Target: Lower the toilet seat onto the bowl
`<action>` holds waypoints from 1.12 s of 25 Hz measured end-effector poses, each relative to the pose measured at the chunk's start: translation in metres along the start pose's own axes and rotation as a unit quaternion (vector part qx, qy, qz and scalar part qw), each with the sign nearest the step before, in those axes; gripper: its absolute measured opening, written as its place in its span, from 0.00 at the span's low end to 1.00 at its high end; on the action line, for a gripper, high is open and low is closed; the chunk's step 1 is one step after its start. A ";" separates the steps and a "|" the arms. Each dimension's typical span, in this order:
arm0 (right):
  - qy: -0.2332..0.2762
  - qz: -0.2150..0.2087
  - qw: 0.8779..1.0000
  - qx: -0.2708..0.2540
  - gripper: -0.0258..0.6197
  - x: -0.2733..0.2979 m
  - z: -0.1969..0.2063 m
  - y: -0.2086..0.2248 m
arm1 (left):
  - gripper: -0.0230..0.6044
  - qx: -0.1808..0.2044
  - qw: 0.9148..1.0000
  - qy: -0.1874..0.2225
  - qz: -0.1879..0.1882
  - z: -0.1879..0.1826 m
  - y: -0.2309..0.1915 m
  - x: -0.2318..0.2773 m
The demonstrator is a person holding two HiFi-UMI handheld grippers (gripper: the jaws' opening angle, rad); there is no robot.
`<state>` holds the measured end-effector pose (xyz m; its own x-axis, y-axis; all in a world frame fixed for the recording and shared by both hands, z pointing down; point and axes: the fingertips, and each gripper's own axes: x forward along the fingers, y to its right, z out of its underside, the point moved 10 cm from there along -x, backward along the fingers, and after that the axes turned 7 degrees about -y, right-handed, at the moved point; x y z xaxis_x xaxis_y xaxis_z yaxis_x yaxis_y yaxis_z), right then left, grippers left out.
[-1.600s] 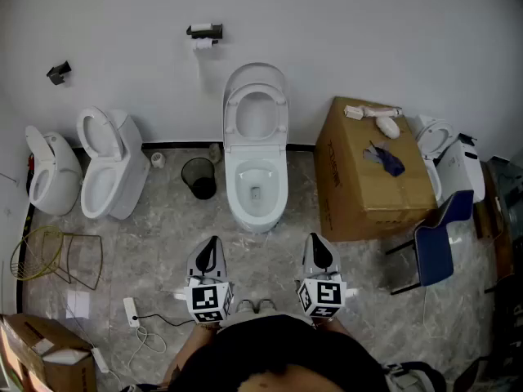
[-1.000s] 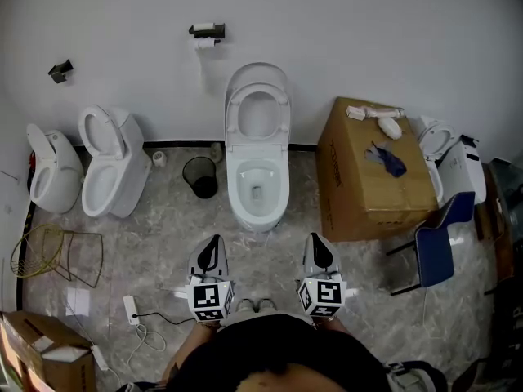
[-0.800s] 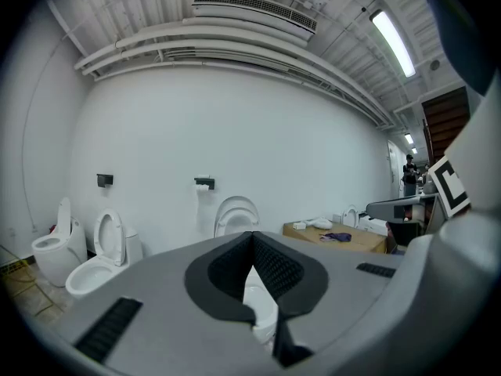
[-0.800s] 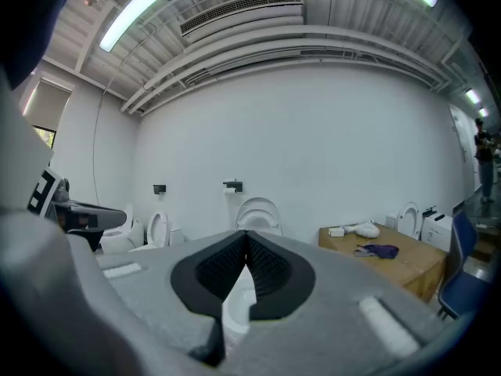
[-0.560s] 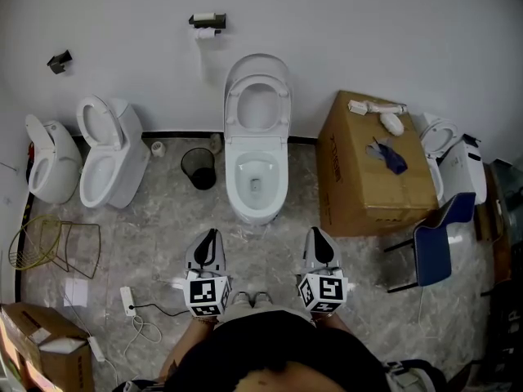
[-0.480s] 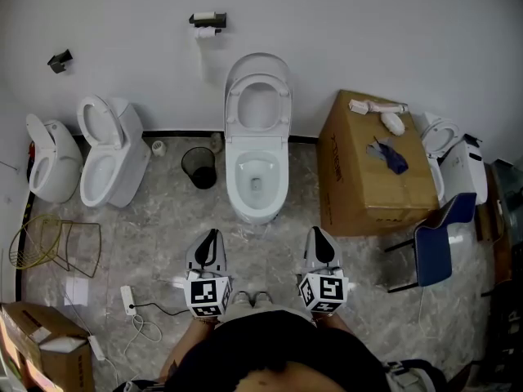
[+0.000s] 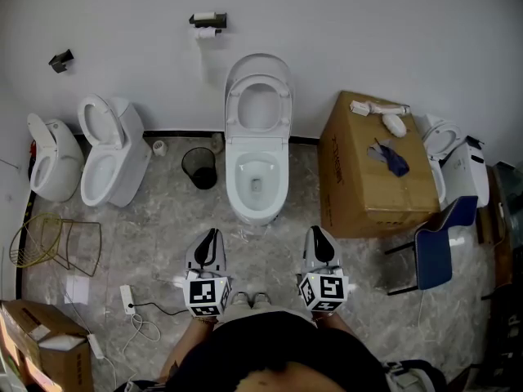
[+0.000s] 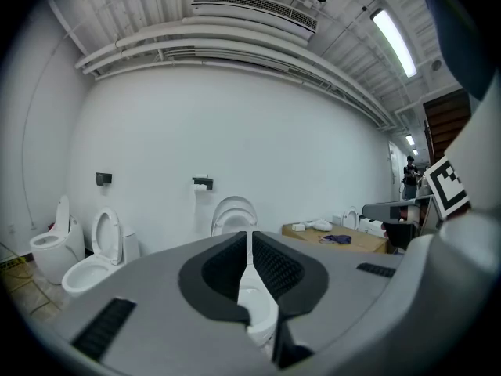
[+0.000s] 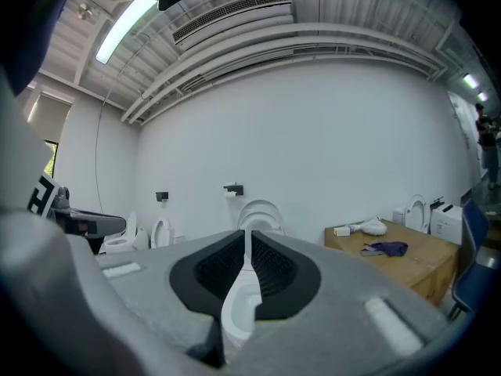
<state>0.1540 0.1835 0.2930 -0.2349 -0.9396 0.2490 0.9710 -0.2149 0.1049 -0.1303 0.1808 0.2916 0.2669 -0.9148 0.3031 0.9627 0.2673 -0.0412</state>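
Both claws, the left claw (image 7: 211, 237) and the right claw (image 7: 315, 233), have their jaws pressed together with nothing between them. They hang close to the person, well apart from the toilet. The toilet seat (image 7: 234, 111) stands upright against the wall with the lid behind it, above the open bowl (image 7: 256, 212). I judge that no part of the task is done yet. The risks are these: shut jaws can only push the seat, so past its balance point it may drop and slam on the bowl. A careless pinch may take the lid too — and the bin (image 7: 198, 172) and the box (image 7: 376, 170) stand near.
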 end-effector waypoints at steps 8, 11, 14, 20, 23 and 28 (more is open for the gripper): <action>0.001 -0.017 1.000 -0.006 0.09 0.007 0.000 0.011 | 0.34 -0.002 1.000 -0.013 0.023 -0.001 0.011 0.014; 0.004 -0.029 1.000 -0.005 0.12 0.013 -0.001 0.016 | 0.42 0.000 1.000 0.003 0.022 -0.003 0.014 0.019; 0.006 -0.047 0.999 -0.001 0.30 0.019 0.000 0.020 | 0.53 0.003 1.000 0.014 0.022 -0.005 0.016 0.025; 0.006 -0.052 0.999 -0.007 0.63 0.033 -0.001 0.026 | 0.73 0.003 0.998 0.051 0.025 -0.014 0.020 0.032; 0.011 -0.045 0.999 -0.002 0.76 0.039 -0.002 0.031 | 0.80 -0.002 0.998 0.052 0.027 -0.013 0.019 0.037; 0.029 -0.043 0.998 -0.018 0.83 0.050 -0.009 0.031 | 0.86 -0.001 0.997 0.070 0.010 -0.017 0.006 0.043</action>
<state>0.1727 0.1273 0.2999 -0.3157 -0.9307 0.1845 0.9485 -0.3042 0.0884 -0.1126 0.1375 0.2884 0.2890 -0.9428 0.1661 0.9573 0.2850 -0.0478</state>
